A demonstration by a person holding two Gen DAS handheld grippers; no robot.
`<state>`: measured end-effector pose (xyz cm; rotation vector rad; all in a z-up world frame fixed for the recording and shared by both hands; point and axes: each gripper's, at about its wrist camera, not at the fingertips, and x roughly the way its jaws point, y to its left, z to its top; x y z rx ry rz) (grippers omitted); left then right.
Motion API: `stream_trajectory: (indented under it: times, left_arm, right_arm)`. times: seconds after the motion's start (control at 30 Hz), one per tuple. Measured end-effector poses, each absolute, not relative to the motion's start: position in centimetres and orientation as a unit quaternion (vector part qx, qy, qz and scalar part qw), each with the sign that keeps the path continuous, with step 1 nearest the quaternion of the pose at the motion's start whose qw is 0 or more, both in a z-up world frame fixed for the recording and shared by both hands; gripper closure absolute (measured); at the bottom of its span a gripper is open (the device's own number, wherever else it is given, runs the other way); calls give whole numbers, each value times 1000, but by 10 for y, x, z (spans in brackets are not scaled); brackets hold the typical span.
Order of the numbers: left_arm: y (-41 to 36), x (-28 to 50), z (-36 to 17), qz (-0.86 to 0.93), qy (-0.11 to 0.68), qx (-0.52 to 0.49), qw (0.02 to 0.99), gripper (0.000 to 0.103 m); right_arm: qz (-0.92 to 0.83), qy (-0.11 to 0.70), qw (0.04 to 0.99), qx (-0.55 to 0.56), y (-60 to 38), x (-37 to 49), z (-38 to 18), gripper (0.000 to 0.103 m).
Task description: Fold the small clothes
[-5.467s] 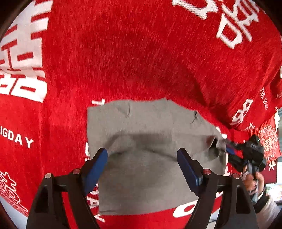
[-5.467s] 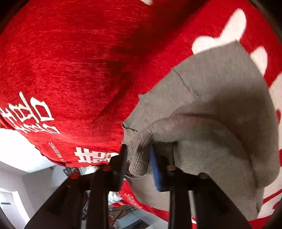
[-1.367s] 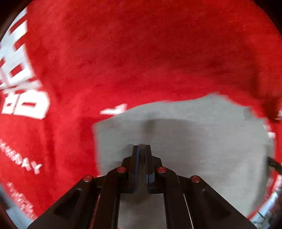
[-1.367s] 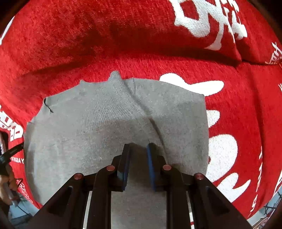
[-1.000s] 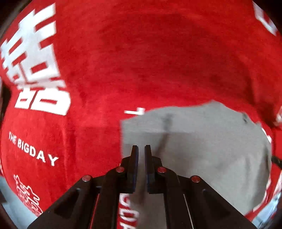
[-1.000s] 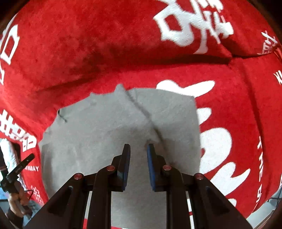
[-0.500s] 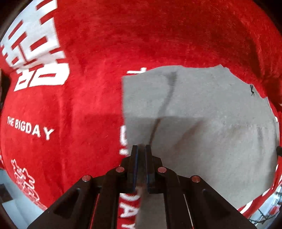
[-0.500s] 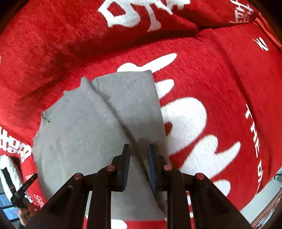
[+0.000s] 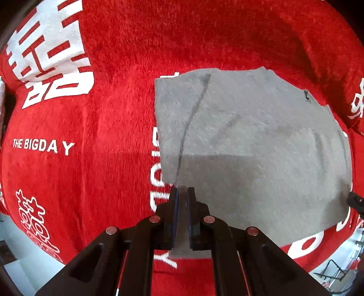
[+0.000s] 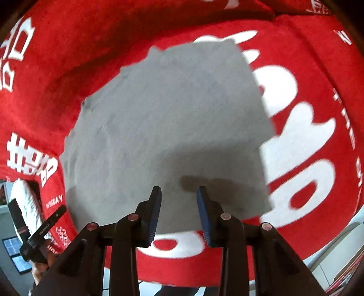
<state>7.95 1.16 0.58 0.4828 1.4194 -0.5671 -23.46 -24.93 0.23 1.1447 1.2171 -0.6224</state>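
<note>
A small grey knit garment [image 9: 250, 141] lies folded on a red cloth with white lettering [image 9: 95, 113]. In the left wrist view my left gripper [image 9: 181, 191] is shut on the garment's near left edge, with grey fabric between the blue pads. In the right wrist view the same garment [image 10: 173, 118] lies flat, and my right gripper [image 10: 179, 190] is open above its near edge, holding nothing. The left gripper shows at the lower left of the right wrist view [image 10: 41, 230].
The red cloth [image 10: 318, 68] covers the whole surface and drops off at the near edge. Below the edge are a pale floor [image 9: 20, 248] and room clutter [image 10: 336, 268]. A red cushion fold rises behind the garment [image 10: 159, 13].
My right gripper has opened and let go of the garment, which now lies flat. My left gripper stays shut on the garment's left edge and has pulled back a little.
</note>
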Motion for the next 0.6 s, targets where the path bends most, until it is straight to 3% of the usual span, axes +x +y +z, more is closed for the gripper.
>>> stream_trajectory:
  times: [0.03,0.07,0.1,0.27,0.37,0.6]
  left_arm:
    - [13,77,9,-257,636,213,696,44]
    - [16,74,11,-254,635,211,698,11]
    - [19,71,16,-247,623,208,712,2]
    - [24,59,16,-244,611,222,720,1]
    - [29,57,11,-234,612,228,720,1]
    - [44,54,8,-208,620,237,718,1]
  right_arm:
    - [-267,533,626,503,-243,-232,0,61]
    - [-262,534,624,507,-235,-229,-1,59]
    - [-259,534,623,510,-229,-229,-2,55]
    - [-231,544,619,517,-197,-210,-10,53]
    - [-221,546,620,518,-184,-204,-11,41]
    - [-204,549,619,524,-165,-197,-9,38]
